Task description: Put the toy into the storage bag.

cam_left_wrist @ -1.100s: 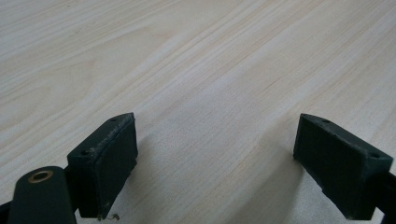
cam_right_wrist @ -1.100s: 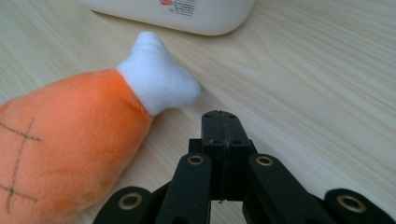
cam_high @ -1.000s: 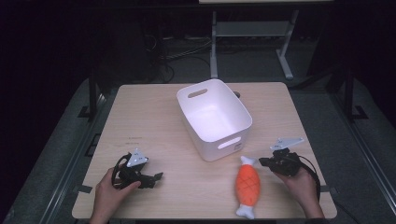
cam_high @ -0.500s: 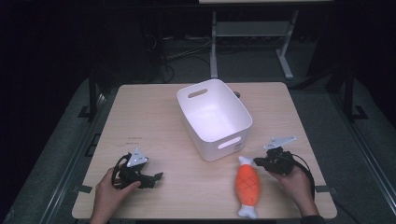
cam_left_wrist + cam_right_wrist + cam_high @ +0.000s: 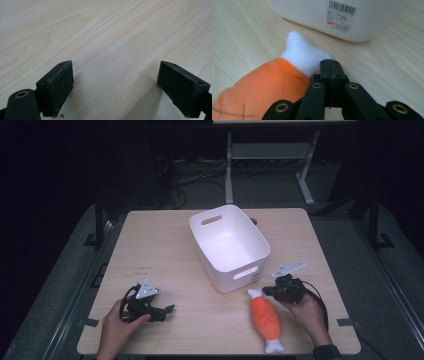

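The pale wood-grain counter [image 5: 170, 245] carries everything here. Toward its far middle stands a white rectangular plastic tub [image 5: 230, 245] with cut-out handles, set at a slant, open side up; the right gripper view shows a barcode label on its near wall [image 5: 340, 11].

In front of the tub's near right corner lies an orange plush toy with white stub ends [image 5: 265, 320], flat on the counter, its length running from near the tub toward the person's edge. Its upper white end [image 5: 304, 53] sits close to the tub wall without touching it.

The right tongs [image 5: 267, 291], held in the person's right hand [image 5: 305, 312], point at that upper white end. In the right gripper view their jaws are pressed together with nothing between them, the tip [image 5: 329, 66] just beside the white plush; whether it touches the fabric cannot be told.

The left tongs [image 5: 167, 310], held in the left hand [image 5: 117, 327], rest low at the near left of the counter, well apart from toy and tub. Their jaws stand wide apart over bare wood [image 5: 112, 75].
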### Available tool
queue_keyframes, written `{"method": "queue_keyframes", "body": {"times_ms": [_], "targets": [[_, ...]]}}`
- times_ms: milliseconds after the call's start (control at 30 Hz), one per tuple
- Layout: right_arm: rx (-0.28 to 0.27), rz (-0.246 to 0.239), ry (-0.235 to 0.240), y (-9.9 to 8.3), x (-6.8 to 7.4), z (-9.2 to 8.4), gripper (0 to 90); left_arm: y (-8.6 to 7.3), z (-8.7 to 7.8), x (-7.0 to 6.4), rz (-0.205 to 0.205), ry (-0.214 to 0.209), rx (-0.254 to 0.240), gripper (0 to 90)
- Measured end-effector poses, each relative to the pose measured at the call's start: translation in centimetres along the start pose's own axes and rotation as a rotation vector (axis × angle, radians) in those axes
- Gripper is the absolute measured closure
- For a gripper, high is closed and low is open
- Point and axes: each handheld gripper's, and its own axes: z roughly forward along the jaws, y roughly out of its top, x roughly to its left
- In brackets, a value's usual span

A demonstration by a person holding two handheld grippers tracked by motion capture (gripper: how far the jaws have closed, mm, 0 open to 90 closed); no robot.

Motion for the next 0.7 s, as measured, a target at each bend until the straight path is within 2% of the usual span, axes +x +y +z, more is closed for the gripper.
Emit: {"method": "queue_keyframes", "body": {"times_ms": [700], "targets": [[0.011,-0.098,0.071,2.9,2.5,2.1,89.8,0.0,0.0,0.0,0.000,0.000,0.000,12.7]]}}
